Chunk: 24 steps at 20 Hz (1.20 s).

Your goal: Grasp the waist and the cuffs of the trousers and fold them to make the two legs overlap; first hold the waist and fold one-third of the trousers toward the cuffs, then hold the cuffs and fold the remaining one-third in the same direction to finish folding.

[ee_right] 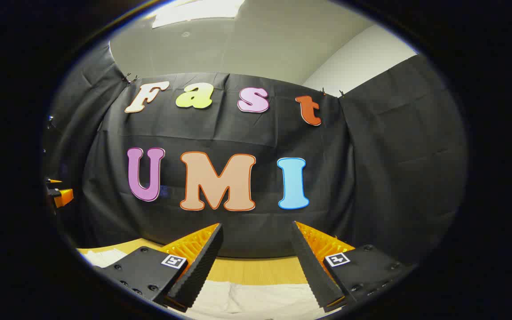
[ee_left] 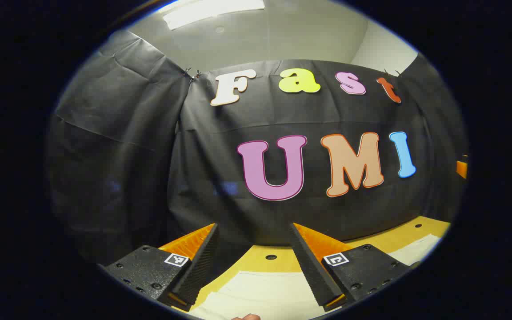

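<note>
Your left tool (ee_left: 254, 231) sits closest in the left gripper view, its two fingers spread apart with nothing between them, raised above the bench (ee_left: 278, 260) and aimed at the black cloth wall (ee_left: 118, 146). Below and between those fingers you can see the pale trousers (ee_left: 260, 293) lying flat on the bench, reaching off to the right along its yellow top. Your right tool (ee_right: 256, 229) in the right gripper view stands the same way: fingers apart, gripping nothing, held over the bench (ee_right: 256, 270). The trousers (ee_right: 260, 300) lie under it too, wrinkled, with another pale patch of cloth at the far left edge of that view.
</note>
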Each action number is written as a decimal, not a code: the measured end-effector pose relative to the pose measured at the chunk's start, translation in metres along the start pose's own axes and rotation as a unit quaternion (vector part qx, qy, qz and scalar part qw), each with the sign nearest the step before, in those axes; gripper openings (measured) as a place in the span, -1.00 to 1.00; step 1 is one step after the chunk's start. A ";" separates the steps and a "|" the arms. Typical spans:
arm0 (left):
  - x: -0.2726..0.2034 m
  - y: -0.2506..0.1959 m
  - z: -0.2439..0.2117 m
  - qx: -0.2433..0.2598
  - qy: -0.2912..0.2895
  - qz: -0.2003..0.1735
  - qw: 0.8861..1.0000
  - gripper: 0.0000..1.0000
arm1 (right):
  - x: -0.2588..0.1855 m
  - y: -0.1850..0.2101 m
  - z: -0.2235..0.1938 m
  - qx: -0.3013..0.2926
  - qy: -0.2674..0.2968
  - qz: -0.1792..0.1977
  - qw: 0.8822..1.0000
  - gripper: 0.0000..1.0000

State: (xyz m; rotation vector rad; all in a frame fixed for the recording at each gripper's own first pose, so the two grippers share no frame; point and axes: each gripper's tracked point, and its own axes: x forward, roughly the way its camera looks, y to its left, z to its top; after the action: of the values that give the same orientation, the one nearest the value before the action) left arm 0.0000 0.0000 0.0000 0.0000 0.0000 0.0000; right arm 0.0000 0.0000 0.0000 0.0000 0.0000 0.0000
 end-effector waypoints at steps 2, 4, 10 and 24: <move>-0.001 -0.003 0.003 0.008 -0.004 -0.003 1.000 0.88 | 0.001 -0.002 -0.003 -0.001 0.003 -0.001 1.000 0.94; 0.000 -0.006 0.003 0.009 -0.003 -0.006 1.000 0.92 | 0.001 -0.002 -0.003 0.001 0.003 -0.003 1.000 0.95; -0.001 -0.004 -0.001 0.014 0.001 -0.004 1.000 0.92 | 0.003 -0.004 0.000 0.001 -0.003 -0.004 1.000 0.95; -0.005 -0.002 -0.018 0.038 0.017 -0.023 0.999 0.93 | 0.009 0.006 0.000 0.008 -0.011 0.007 1.000 0.96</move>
State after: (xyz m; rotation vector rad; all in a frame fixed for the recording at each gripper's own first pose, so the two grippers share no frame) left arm -0.0054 -0.0024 -0.0178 0.0758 0.0341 -0.0458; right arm 0.0094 0.0061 -0.0004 0.0168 -0.0220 0.0138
